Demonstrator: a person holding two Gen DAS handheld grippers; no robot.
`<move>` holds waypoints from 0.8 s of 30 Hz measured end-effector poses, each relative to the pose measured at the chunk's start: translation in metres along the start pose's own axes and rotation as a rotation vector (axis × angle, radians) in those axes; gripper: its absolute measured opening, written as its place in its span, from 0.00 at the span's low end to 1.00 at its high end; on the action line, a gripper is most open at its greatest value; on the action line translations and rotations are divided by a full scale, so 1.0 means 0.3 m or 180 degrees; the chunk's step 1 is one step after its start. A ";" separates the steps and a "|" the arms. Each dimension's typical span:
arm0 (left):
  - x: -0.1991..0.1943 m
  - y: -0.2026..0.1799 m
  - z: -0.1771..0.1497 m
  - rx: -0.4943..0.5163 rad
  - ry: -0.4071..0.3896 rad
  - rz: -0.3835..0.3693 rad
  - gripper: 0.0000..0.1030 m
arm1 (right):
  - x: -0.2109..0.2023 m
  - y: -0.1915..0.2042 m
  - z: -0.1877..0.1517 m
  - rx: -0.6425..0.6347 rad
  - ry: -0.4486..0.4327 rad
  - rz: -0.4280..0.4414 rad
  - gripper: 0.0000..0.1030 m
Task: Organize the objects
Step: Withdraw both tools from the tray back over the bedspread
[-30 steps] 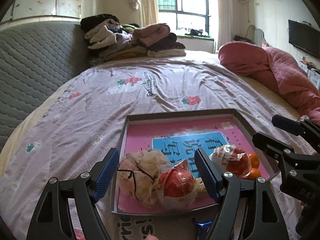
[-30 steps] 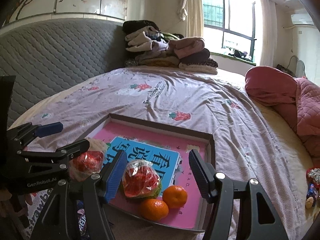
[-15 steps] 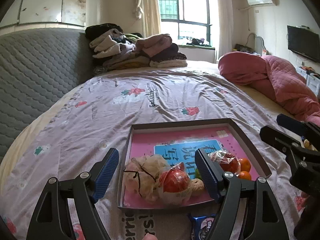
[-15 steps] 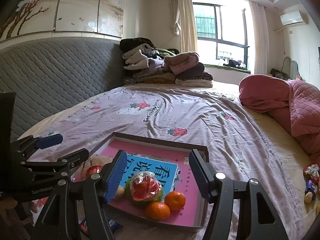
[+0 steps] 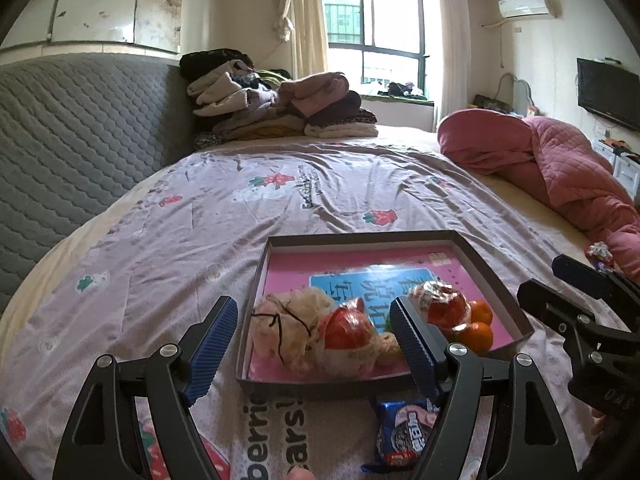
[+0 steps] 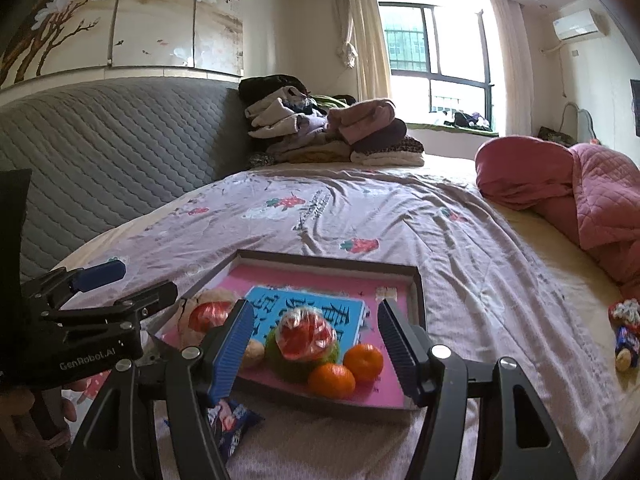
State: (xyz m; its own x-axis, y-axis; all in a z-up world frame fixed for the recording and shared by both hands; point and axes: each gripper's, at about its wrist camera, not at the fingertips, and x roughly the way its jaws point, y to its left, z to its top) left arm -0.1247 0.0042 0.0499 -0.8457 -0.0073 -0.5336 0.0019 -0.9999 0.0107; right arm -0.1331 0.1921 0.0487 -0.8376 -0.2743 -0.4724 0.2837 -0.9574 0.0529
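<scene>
A dark-rimmed tray (image 5: 360,238) with a pink lining lies on the bed. It holds a beige net bag (image 5: 284,320), a bagged red fruit (image 5: 346,328), a second bagged red fruit (image 5: 444,304) on green foam net, and two tangerines (image 5: 478,334). A blue snack packet (image 5: 404,428) lies on the sheet just in front of the tray. My left gripper (image 5: 314,312) hovers open and empty in front of the tray's near left corner. Beside it, my right gripper (image 6: 316,308) is open and empty, facing the netted fruit (image 6: 304,332) and the tangerines (image 6: 332,378).
Folded clothes (image 5: 280,108) are piled at the far end of the bed by a grey quilted headboard (image 5: 60,140). A pink quilt (image 5: 560,168) is bunched along the right side. Small wrapped items (image 6: 624,332) lie near the right bed edge.
Both grippers have drawn back from the tray, which now looks smaller and farther off. The blue snack packet has come into view in front of it. Both pairs of jaws stayed open.
</scene>
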 end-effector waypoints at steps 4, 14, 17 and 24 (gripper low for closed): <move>-0.012 -0.006 -0.036 0.0013 0.0057 -0.0012 0.77 | -0.014 0.008 -0.026 -0.0044 0.0005 -0.0092 0.62; -0.048 0.007 -0.100 -0.0072 0.0086 -0.0008 0.77 | -0.050 0.016 -0.070 -0.0018 -0.0006 -0.0084 0.62; -0.061 0.014 -0.115 -0.0103 0.0090 0.0015 0.77 | -0.043 0.021 -0.089 -0.0017 0.0053 -0.0094 0.62; -0.080 0.024 -0.155 -0.0154 0.0102 0.0044 0.77 | -0.062 0.030 -0.125 0.0010 0.0050 -0.0096 0.62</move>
State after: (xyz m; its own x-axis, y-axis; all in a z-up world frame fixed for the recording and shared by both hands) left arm -0.0796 -0.0031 0.0235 -0.8280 -0.0205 -0.5604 0.0398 -0.9990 -0.0222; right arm -0.0974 0.1920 0.0250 -0.8383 -0.2439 -0.4876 0.2569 -0.9655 0.0412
